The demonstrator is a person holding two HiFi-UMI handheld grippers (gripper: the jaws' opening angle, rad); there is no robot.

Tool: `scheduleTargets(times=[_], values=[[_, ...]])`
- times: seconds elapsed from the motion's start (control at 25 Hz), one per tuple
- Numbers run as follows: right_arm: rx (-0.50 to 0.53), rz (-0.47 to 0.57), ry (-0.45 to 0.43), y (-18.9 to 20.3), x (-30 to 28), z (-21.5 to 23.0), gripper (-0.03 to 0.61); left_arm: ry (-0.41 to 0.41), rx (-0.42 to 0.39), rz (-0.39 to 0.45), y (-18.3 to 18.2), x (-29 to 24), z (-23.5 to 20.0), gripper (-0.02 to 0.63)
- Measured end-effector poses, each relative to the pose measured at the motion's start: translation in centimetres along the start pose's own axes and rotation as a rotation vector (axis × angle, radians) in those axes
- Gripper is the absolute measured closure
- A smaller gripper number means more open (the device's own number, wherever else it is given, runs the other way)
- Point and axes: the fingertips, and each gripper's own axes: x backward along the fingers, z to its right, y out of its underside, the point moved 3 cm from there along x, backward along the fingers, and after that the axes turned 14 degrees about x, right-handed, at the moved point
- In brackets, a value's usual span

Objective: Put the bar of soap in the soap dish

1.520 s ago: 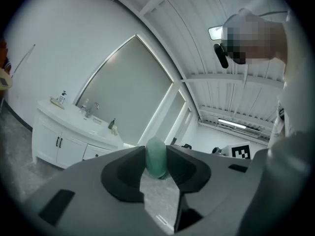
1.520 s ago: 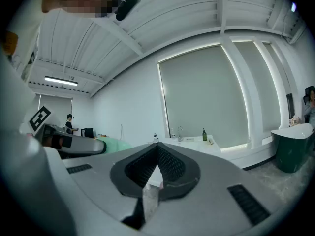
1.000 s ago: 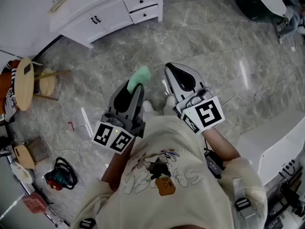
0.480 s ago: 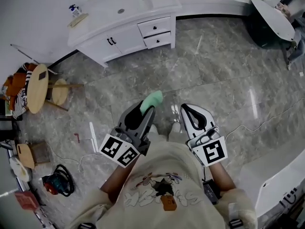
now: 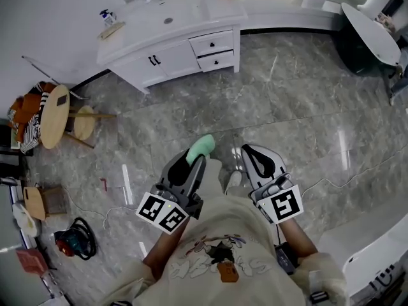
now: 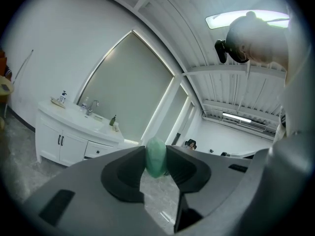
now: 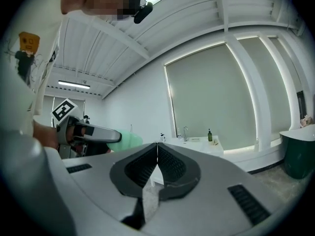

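The left tool (image 5: 199, 157), gripping the soap (image 5: 203, 145), sits lower; more vanity (image 5: 172, 40) shows.

No word, brand or number can be read with certainty. The person's shirt (image 5: 220, 231) bears a row of pale outlined block letters (image 5: 191, 266) beside a cartoon print, upside down in the head view and too blurred to spell out; the cube on the left gripper (image 5: 199, 160) shows two black-and-white square markers (image 5: 162, 212); the cube on the right gripper (image 5: 246, 150) shows one such marker (image 5: 285, 204); the pump bottle (image 5: 108, 18) on the vanity (image 5: 185, 14) carries a bluish label, too small to read.
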Motion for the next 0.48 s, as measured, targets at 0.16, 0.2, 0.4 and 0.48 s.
scheduleTargets(times=[0.16,0.2,0.4,0.48], values=[[-0.004,-0.005,-0.005,0.6,-1.9,1.0,0.571,-0.006,0.000,0.006,-1.2,-1.3,-1.1,0.485],[-0.008,-0.007,-0.012,0.7,-2.5,1.2,0.571,-0.005,0.000,0.011,-1.5,-1.5,-1.4,0.485],[0.000,-0.027,-0.022,0.9,-5.9,2.1,0.571,-0.016,0.026,0.020,-3.3,-2.8,-4.2,0.485],[0.012,-0.028,-0.023,0.7,-7.6,2.6,0.571,-0.017,0.033,0.021,-4.3,-3.5,-5.5,0.485]])
